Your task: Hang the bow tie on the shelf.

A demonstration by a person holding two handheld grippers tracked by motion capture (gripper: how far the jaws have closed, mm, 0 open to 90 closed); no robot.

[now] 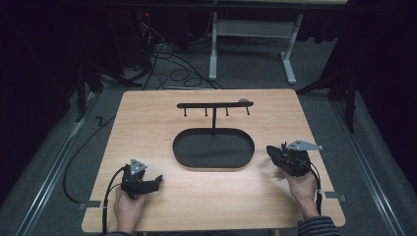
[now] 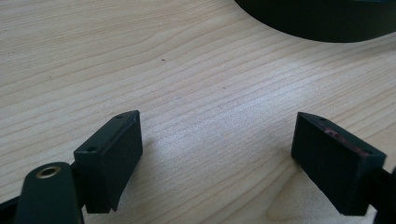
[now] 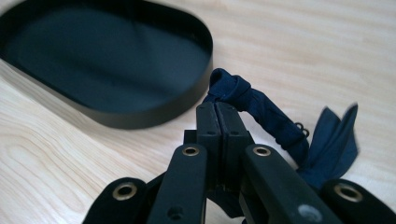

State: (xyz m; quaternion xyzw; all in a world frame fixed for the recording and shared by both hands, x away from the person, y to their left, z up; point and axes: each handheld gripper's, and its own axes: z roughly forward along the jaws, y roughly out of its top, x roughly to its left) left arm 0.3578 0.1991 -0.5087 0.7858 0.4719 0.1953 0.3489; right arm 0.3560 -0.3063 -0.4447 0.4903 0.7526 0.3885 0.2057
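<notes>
The right gripper (image 3: 217,109) has its jaws pressed together on one dark blue cloth strap (image 3: 266,112), whose long axis trails back beside the jaws. The single black oval tray (image 3: 154,114) with one four-hook rack (image 1: 215,104) lies just ahead. The left gripper (image 2: 217,140) is farther from the tray, wide open and empty.

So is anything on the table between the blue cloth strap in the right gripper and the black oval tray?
Nothing visible. The right gripper is shut on the blue strap right beside the tray's rim, with bare table around it.
</notes>
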